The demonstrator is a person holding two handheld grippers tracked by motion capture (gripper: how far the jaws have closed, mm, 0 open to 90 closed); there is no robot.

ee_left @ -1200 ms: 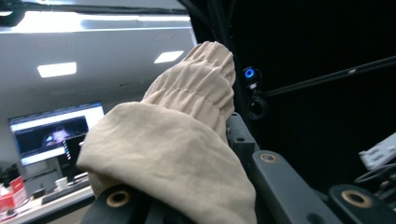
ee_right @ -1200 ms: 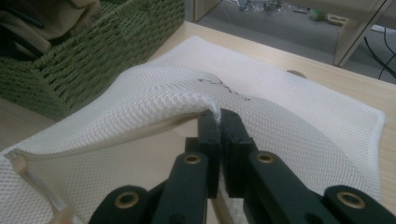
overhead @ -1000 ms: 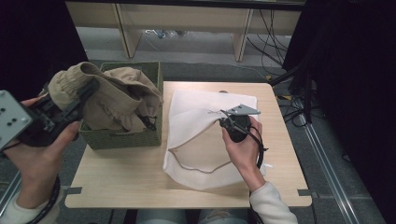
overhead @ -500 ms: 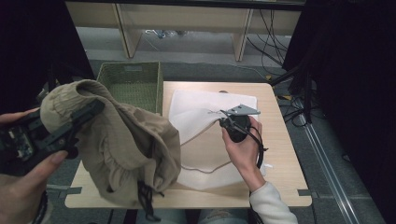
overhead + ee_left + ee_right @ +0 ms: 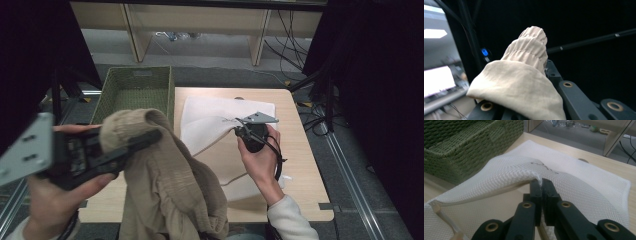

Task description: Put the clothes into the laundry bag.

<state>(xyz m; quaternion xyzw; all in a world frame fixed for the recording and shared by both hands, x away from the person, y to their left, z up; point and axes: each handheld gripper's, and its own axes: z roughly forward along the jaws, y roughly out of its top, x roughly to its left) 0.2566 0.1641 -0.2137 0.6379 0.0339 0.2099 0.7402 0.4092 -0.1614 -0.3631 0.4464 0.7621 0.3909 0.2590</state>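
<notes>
Plainly, the beige garment point(image 5: 170, 185) is clamped in the left tongs point(image 5: 132, 145), raised off the desk point(image 5: 300, 150). Stitched cuff folds are revealed in the left gripper view. The white mesh bag point(image 5: 584, 187) is pinched in the right tongs point(image 5: 541, 185), beside the green basket point(image 5: 137, 90).

At lower centre, the right tool point(image 5: 541, 185) pinches the lifted edge of a white mesh bag point(image 5: 584, 187), which spreads across the wooden surface point(image 5: 609, 167). A green woven basket point(image 5: 461, 147) occupies the upper left.

Curtained lab: black drapes point(image 5: 370, 100), floor cables point(image 5: 295, 35)
</notes>
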